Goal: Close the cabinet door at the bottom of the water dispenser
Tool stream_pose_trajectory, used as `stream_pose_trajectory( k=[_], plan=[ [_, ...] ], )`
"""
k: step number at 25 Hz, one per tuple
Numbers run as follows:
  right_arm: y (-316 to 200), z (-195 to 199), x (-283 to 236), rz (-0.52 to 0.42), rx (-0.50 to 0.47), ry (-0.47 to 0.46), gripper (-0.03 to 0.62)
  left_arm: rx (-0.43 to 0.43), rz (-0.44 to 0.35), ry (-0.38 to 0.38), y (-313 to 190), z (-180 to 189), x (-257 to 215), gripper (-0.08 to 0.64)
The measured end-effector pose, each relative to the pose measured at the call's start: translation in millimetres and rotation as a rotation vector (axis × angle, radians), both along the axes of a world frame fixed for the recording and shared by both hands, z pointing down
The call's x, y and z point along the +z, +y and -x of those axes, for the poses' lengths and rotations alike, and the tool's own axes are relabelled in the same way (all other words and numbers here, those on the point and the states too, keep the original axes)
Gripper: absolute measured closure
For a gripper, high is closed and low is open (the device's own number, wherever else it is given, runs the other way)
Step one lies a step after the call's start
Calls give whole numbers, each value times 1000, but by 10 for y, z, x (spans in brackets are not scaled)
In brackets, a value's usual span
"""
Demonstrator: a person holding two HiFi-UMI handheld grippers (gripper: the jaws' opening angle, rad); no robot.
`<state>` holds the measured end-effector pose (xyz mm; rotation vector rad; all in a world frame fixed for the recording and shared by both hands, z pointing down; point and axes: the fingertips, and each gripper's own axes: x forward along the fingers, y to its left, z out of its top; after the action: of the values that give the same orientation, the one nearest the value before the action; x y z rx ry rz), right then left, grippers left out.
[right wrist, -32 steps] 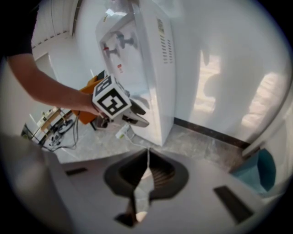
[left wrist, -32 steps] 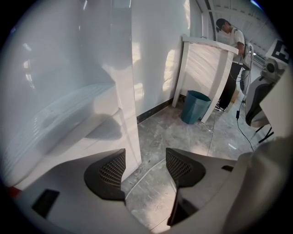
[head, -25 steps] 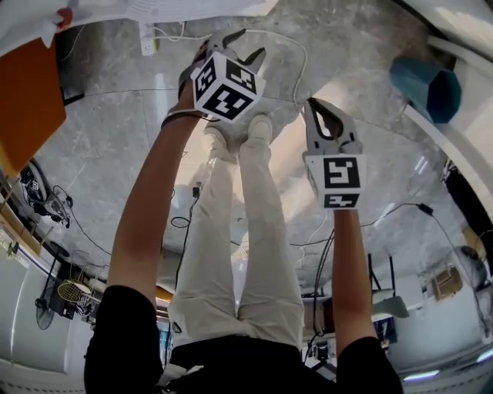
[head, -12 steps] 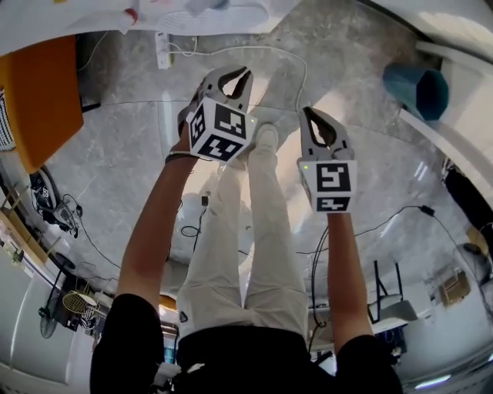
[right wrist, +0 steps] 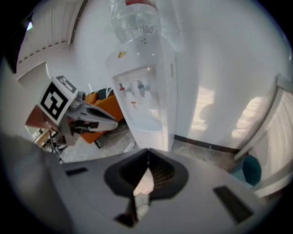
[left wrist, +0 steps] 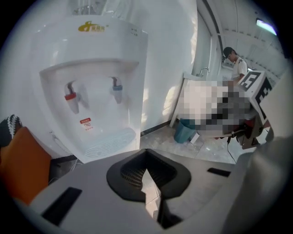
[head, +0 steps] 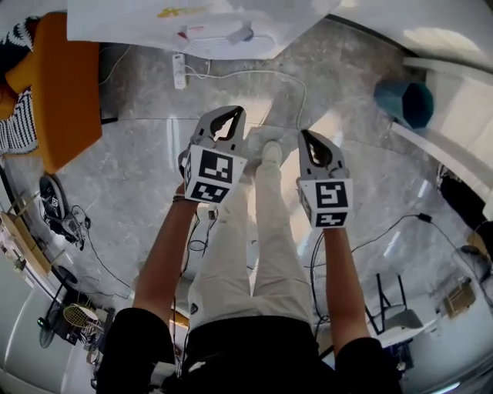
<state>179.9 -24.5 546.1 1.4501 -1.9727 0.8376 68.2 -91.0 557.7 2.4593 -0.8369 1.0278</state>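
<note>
1. The water dispenser [head: 131, 23] stands straight ahead of the person, against the white wall. Its cabinet door is down at its foot. In each gripper view that gripper's own body covers that low part, so I cannot tell whether the door sits flush.
2. Seen from above, no door leaf sticks out from the dispenser's front. I judge the closing is done or nearly so, and what remains is a check.
3. To do this well, look along the door's seam. If it stands ajar, set a closed jaw tip flat on the free edge, low down, and press steadily until it seats. Keep clear of the red tap [left wrist: 72, 97] and blue tap [left wrist: 116, 89] higher on the dispenser, and do not rock the bottle [right wrist: 137, 18] on top.
4. The left gripper [head: 233, 111] has just been closing its jaws. They now meet with nothing between them. It is held out before the dispenser, slanting down toward its front.
5. The right gripper [head: 306, 135] is clenched and empty. It sits beside the left, a little farther back from the dispenser. Both forearms reach forward, roughly parallel, above the person's legs.
6. A power strip [head: 179, 71] and its cable lie on the floor just before the dispenser, so mind your feet.
</note>
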Motion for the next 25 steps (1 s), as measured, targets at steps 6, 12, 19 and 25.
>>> stream_pose_trajectory(
  k=[6,12,19,25],
  plan=[
    [39,66,-411,7,30,-7,558,-24,-26,19,104,186,-515,549],
    [-46,233,-1094,-102,13,-26,558,-74,-55,100,157,289,-1222,549],
    [-167,352,-1962,-213,-3,-31,558,-101,-128,120,187,447,-2028,550],
    [-135,370,-2650,-303,-47,-5,558,-126,-191,149,261,556,-2714,551]
  ],
)
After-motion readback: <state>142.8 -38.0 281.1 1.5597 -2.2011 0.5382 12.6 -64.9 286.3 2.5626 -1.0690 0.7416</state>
